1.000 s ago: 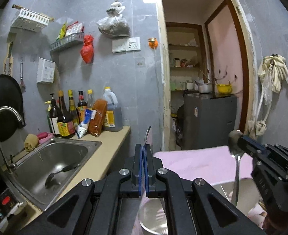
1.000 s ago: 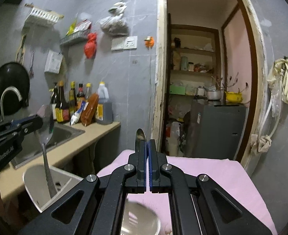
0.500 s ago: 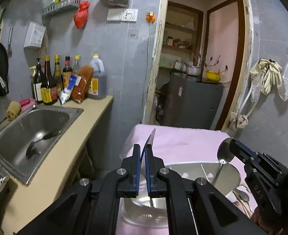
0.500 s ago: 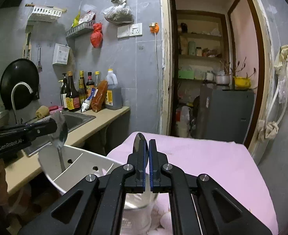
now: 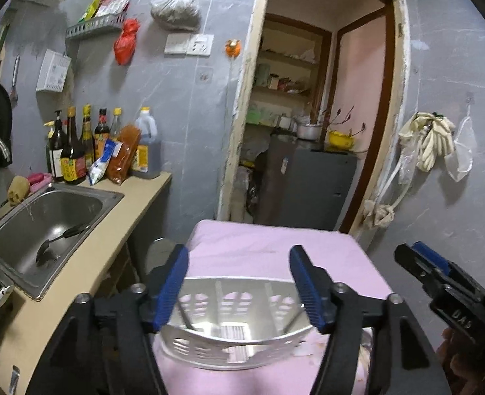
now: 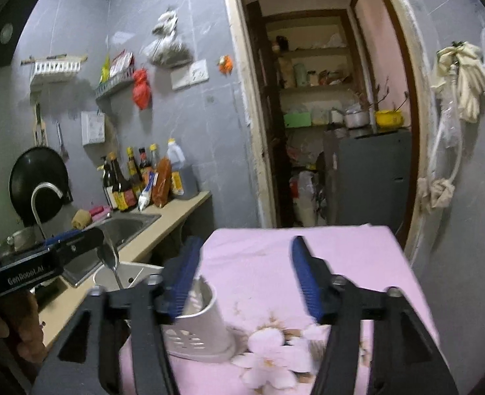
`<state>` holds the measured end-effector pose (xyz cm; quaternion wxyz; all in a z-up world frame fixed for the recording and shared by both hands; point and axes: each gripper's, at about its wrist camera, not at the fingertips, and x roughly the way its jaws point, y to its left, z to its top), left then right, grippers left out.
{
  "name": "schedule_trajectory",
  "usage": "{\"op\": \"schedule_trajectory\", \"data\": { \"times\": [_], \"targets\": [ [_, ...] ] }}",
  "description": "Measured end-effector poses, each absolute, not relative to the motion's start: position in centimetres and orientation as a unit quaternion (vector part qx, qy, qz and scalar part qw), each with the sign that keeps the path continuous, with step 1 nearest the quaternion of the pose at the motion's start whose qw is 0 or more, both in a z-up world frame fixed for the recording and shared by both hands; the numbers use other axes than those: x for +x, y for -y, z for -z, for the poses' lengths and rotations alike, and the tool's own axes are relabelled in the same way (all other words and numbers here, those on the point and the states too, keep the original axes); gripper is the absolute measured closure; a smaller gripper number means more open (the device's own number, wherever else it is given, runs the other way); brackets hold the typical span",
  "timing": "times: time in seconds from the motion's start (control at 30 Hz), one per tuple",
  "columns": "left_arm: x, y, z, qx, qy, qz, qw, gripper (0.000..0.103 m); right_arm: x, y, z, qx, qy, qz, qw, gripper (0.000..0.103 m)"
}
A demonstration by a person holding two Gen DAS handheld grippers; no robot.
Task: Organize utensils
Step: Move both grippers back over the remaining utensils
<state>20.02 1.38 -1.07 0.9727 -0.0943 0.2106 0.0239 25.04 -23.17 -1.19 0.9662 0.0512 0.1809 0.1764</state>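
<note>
A white slotted utensil holder (image 5: pixel 235 322) stands on the pink cloth-covered table (image 5: pixel 275 243), right below my left gripper (image 5: pixel 239 283), which is open and empty. Utensil handles lean inside the holder. In the right wrist view the holder (image 6: pixel 196 326) sits at lower left, with a spoon (image 6: pixel 109 256) standing up in it beside the left gripper's finger. My right gripper (image 6: pixel 242 279) is open and empty above the table, to the right of the holder. It also shows in the left wrist view (image 5: pixel 440 276).
A steel sink (image 5: pixel 48 227) with a ladle (image 5: pixel 58 240) in it lies to the left in a beige counter. Sauce bottles (image 5: pixel 87 144) stand at the counter's back. A doorway with a grey fridge (image 5: pixel 311 187) is behind the table.
Both grippers were shut on utensils, the left on a knife, the right on a spoon. Both have opened and are empty; the utensils now stand in the holder.
</note>
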Motion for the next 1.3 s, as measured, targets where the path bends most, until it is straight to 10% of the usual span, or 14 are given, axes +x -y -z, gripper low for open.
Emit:
{"op": "schedule_trajectory", "data": {
  "times": [0.2,1.3],
  "targets": [
    [18.8,2.2,-0.1,-0.087,-0.181,-0.028,0.979,0.002,23.0,27.7,-1.3,0.025,-0.15,-0.148,0.977,0.002],
    [21.7,15.5,11.1,-0.036,-0.308,0.031,0.95,0.004,26.8,40.3,9.2,0.014,-0.291,-0.081,0.953,0.002]
  ]
}}
